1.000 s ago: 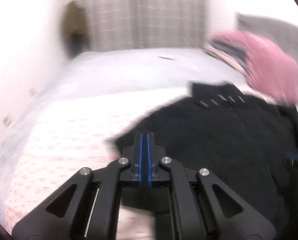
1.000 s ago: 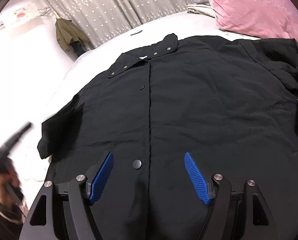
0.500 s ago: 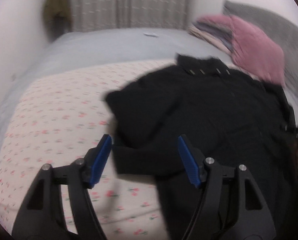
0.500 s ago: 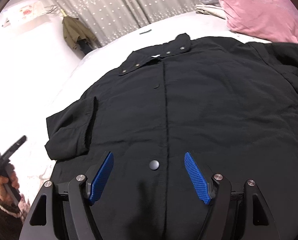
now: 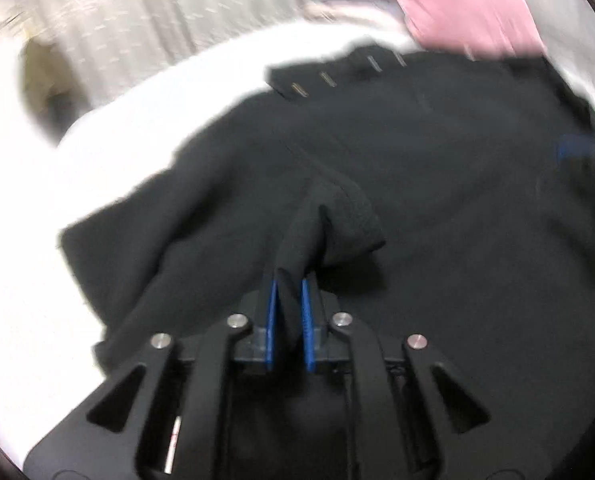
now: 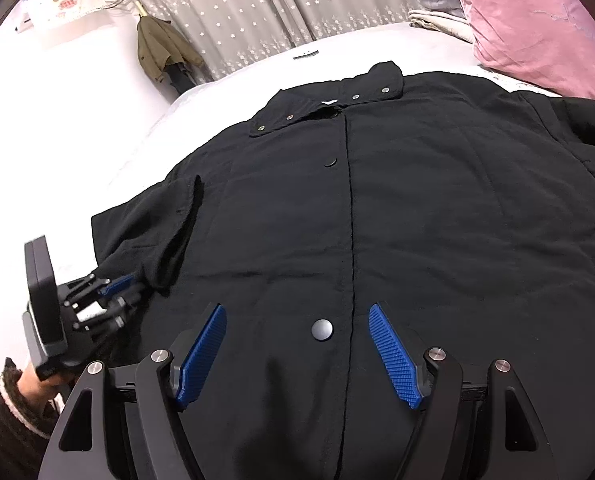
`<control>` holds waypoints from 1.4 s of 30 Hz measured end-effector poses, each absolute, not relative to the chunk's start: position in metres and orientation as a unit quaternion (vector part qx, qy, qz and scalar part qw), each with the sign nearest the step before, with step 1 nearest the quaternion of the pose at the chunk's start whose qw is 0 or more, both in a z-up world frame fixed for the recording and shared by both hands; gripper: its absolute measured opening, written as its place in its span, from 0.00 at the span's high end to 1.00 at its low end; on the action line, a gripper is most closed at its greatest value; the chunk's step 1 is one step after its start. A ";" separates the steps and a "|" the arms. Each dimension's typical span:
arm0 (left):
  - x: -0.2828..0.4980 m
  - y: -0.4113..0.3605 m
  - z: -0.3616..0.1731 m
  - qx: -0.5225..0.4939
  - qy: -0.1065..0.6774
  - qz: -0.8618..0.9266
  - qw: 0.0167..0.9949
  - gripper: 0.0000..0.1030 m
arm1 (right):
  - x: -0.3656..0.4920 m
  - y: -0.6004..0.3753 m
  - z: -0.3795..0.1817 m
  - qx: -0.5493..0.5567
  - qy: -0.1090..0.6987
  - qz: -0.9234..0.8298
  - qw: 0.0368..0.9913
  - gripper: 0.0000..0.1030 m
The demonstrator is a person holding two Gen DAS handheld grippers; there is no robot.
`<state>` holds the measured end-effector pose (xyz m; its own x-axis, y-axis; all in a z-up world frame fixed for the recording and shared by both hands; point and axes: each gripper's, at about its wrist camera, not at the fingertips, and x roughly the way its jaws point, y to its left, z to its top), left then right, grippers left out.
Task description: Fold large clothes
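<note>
The left hand-held gripper (image 5: 288, 300) now pinches the end of the coat's sleeve (image 5: 329, 220) between its two blue pads (image 5: 272, 320). Half a second ago its pads were spread wide over the sleeve with nothing in them. A second ago they were pressed together with nothing in them. So the grab has just happened. The left wrist view is blurry, so this hand-held gripper seems to be moving fast.

This looks like the first fold. The sleeve probably needs to go toward 3 o'clock, across the front of the coat.

The right hand-held gripper (image 6: 297, 344) is spread wide, the same as before. It holds nothing. It hovers low over the coat's bottom part, with one round button (image 6: 322, 329) between its pads.

The black coat (image 6: 417, 220) lies flat on the bed (image 6: 217, 92), front side up, closed down the middle. Its collar (image 6: 329, 108) points to 12 o'clock in the right wrist view. The grabbed sleeve is at 9 o'clock. The other sleeve runs off at 3 o'clock.

Counting:
- One black coat.
- Two hand-held grippers.
- Two round buttons show on the front.
- Four small shiny snaps show on the collar.
- One pink pillow (image 6: 537, 20) at 1 o'clock, with folded bedding beside it.
- One green jacket (image 6: 163, 50) hangs at 11 o'clock, in front of the curtain (image 6: 277, 8).
</note>
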<state>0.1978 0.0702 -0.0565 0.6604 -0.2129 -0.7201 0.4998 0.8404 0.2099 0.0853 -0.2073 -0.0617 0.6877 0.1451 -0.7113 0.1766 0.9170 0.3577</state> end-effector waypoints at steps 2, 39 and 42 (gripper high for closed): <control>0.201 0.102 -0.028 0.160 0.342 -0.174 0.909 0.88 | 0.084 -0.208 -0.061 0.203 0.394 -0.010 0.896 0.27; 0.259 0.425 -0.041 -0.210 0.372 0.037 0.903 0.91 | 0.092 -0.207 -0.083 0.183 0.422 -0.030 0.887 0.26; 0.237 0.434 -0.018 -0.177 0.301 0.127 0.928 0.92 | 0.091 -0.208 -0.086 0.182 0.426 -0.032 0.886 0.26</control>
<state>0.2366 0.4344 -0.0177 0.7867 0.1302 -0.6034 -0.3432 0.9048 -0.2523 0.0913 -0.2080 -0.0862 0.6349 0.0988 -0.7663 0.2107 0.9321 0.2947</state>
